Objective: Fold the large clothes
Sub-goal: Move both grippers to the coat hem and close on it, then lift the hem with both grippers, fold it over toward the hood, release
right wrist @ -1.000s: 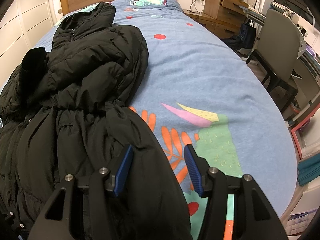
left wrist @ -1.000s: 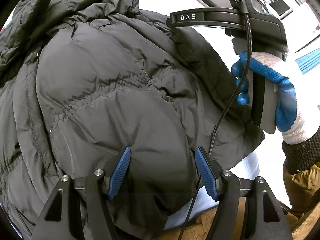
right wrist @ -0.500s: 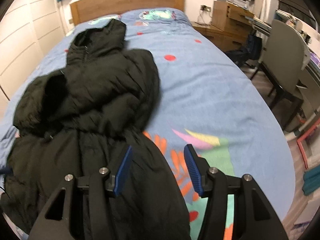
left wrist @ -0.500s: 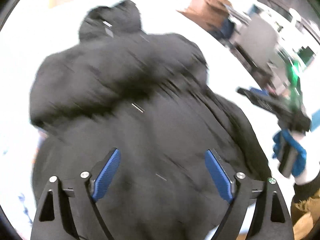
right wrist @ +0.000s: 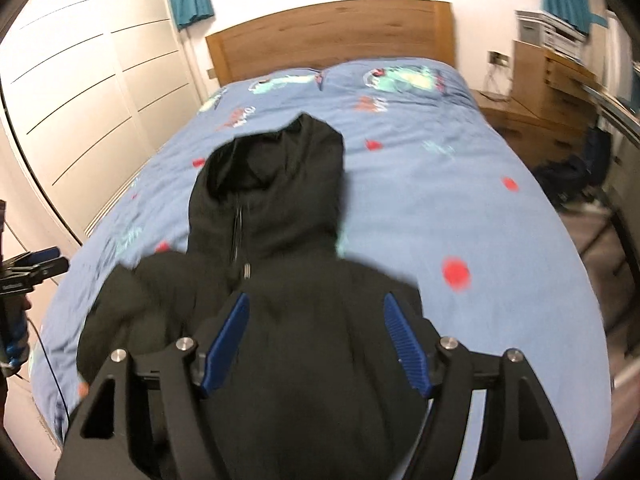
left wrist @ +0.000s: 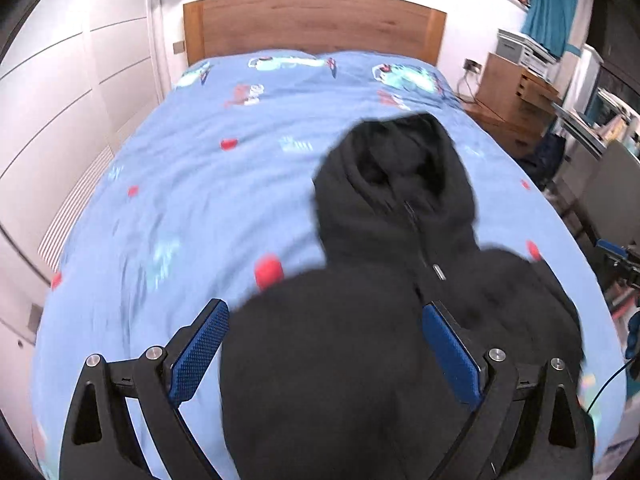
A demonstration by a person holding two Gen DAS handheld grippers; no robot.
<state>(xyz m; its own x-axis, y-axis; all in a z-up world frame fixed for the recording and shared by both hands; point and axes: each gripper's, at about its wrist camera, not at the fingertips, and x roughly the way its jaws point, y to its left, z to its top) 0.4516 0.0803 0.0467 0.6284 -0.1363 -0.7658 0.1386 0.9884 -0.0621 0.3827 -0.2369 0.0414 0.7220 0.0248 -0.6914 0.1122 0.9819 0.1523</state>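
A black hooded puffer jacket (left wrist: 400,240) lies on the blue patterned bed (left wrist: 192,184), hood toward the wooden headboard, zip up the front. It also shows in the right wrist view (right wrist: 280,216). My left gripper (left wrist: 324,340) is open, its blue pads wide apart above the jacket's left shoulder. My right gripper (right wrist: 316,340) is open above the jacket's right side. Neither holds anything. The jacket's lower part is hidden below both grippers.
A wooden headboard (left wrist: 316,20) stands at the far end. White wardrobe doors (right wrist: 92,92) line the left side. A wooden desk with drawers (left wrist: 516,96) and a chair (left wrist: 608,184) stand to the right of the bed.
Both grippers have lifted up and back from the jacket, with jaws opened wider. The views now take in the whole bed and the hood. The jacket looks more spread out.
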